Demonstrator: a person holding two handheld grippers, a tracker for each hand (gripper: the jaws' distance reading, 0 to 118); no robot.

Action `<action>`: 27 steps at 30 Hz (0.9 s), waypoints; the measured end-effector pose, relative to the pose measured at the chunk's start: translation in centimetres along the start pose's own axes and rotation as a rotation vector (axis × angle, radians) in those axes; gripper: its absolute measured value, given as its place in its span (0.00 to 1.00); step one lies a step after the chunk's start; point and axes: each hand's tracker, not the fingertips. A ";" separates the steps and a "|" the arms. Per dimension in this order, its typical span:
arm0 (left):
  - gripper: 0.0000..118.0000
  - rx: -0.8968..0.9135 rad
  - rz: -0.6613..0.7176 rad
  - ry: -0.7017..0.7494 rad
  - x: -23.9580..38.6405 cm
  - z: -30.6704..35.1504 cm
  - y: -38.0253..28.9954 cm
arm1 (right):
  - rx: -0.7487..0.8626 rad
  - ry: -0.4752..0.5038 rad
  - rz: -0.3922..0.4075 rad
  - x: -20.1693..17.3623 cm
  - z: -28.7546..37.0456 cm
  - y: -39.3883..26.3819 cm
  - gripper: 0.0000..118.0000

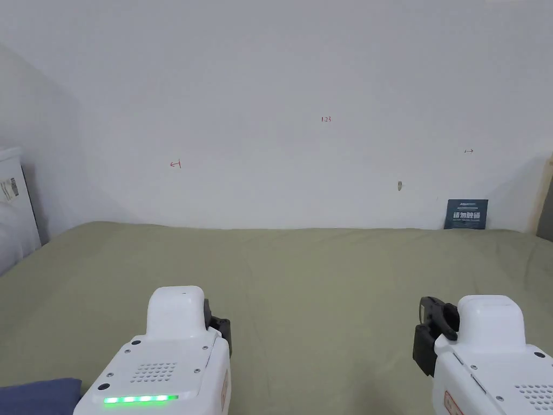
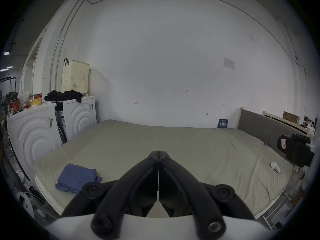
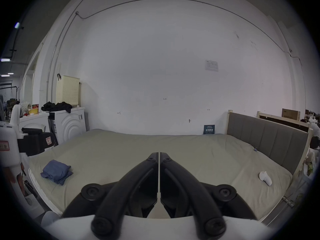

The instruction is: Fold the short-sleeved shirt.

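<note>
left gripper view: left hand-held gripper [image 2: 158, 154] jaws together, empty; right hand-held gripper [image 3: 159, 155] likewise.

Your bed sheet [image 2: 155, 145] is matt olive cloth, lightly creased; folded shirt [image 2: 76, 178] soft blue cloth; fingers [image 2: 150, 167] matt black plastic; headboard [image 3: 266, 139] grey padded fabric.

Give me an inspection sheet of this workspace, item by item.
Surface: bed with an olive sheet, smooth.
Job's things: blue shirt lying bunched near the bed's left front corner.
Clutter: small white item on the right side of the sheet.
Grippers: left gripper and right gripper both shut, empty, held above the bed.
Cables: thin line running along the upper wall.
Surroundings: white wall, washing machines, cream basket, grey headboard.
</note>
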 end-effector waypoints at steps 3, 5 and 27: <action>0.07 0.003 -0.031 -0.005 0.5 0.2 -0.2 | 0.001 -0.006 0.021 0.3 0.1 0.0 0.16; 0.27 -0.003 -0.062 -0.001 0.8 -0.2 -0.2 | -0.016 -0.026 0.033 0.4 -0.1 0.0 0.60; 0.97 0.037 -0.073 -0.058 0.4 1.0 0.6 | -0.017 -0.050 -0.006 1.2 0.4 0.4 1.00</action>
